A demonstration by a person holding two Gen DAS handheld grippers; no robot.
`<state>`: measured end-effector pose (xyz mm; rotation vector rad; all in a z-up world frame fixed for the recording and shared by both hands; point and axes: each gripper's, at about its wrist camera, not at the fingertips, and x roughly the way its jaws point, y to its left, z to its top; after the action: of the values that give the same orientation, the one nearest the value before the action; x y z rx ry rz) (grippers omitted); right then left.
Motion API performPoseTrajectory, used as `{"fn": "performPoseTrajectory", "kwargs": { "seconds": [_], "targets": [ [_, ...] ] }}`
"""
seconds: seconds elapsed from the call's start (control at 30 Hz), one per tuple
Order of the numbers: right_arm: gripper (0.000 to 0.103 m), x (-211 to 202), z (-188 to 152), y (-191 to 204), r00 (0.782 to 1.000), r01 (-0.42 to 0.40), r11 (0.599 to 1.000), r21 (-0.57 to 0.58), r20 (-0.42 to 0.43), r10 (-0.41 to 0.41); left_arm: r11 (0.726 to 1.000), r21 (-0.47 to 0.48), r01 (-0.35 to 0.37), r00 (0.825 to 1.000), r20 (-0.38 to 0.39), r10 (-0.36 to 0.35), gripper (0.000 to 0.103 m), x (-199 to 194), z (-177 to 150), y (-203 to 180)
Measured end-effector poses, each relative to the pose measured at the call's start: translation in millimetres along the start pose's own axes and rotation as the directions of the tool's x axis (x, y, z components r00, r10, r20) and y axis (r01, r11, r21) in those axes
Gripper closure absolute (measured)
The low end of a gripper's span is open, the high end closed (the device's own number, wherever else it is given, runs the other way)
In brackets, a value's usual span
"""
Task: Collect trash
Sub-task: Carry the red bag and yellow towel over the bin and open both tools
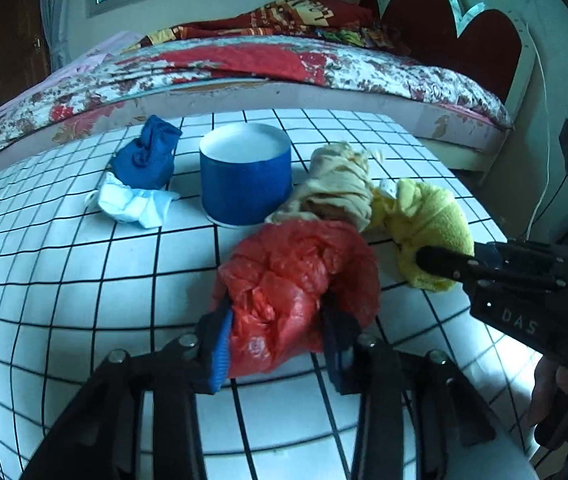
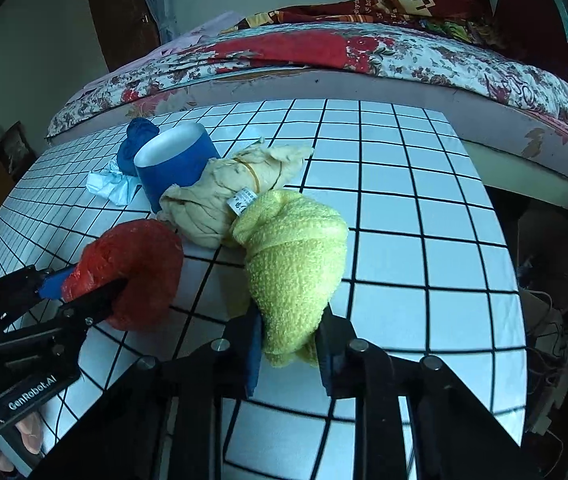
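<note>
Left wrist: red bag [image 1: 296, 288] clamped betw. left tool [image 1: 276, 344] fingers.

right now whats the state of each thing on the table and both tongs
left tongs: shut on red bag
right tongs: shut on yellow towel
blue cup: upright, looks empty
beige cloth: bundled, rubber-banded
blue cloth: balled up
white paper: crumpled

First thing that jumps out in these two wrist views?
Both grippers are clamped on bundles at the near table edge: the left gripper on a red plastic bag, the right gripper on a yellow towel. Behind them stands a blue cup.
</note>
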<state>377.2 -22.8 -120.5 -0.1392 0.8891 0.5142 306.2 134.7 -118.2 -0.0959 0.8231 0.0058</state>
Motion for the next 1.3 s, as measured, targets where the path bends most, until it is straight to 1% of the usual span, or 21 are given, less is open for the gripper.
{"fn": "performPoseTrajectory", "kwargs": {
  "seconds": [0.23,0.47,0.63,0.9,1.13,1.3],
  "targets": [
    [0.079,-28.0,-12.4,-5.4,1.000,0.017,1.000,0.014,0.026,-0.017,0.999,0.022,-0.032,0.999,0.036,0.031,0.065,-23.0,-10.1,-7.2],
    [0.079,-63.0,-23.9,6.9,0.997,0.031,1.000,-0.004,0.065,-0.031,0.997,0.045,-0.057,0.996,0.066,0.053,0.065,-49.8,-19.9,-14.7],
    [0.079,-92.2,-37.3,14.2,0.994,0.044,0.999,-0.015,0.100,-0.043,0.995,0.059,-0.081,0.991,0.115,0.074,0.065,-75.9,-30.9,-19.6],
    [0.079,-139.0,-60.2,20.3,0.987,0.053,0.999,-0.002,0.149,-0.052,0.994,0.076,-0.075,0.985,0.161,0.062,0.065,-113.9,-47.1,-29.3],
    [0.079,-179.0,-77.2,21.0,0.979,0.060,0.998,0.027,0.195,-0.064,0.994,0.092,-0.050,0.980,0.196,0.031,0.065,-146.0,-60.3,-40.8],
    [0.079,-204.8,-92.7,24.3,0.972,0.077,0.997,0.025,0.221,-0.081,0.994,0.101,-0.030,0.976,0.218,0.007,0.065,-166.3,-68.5,-49.3]
  ]
}}
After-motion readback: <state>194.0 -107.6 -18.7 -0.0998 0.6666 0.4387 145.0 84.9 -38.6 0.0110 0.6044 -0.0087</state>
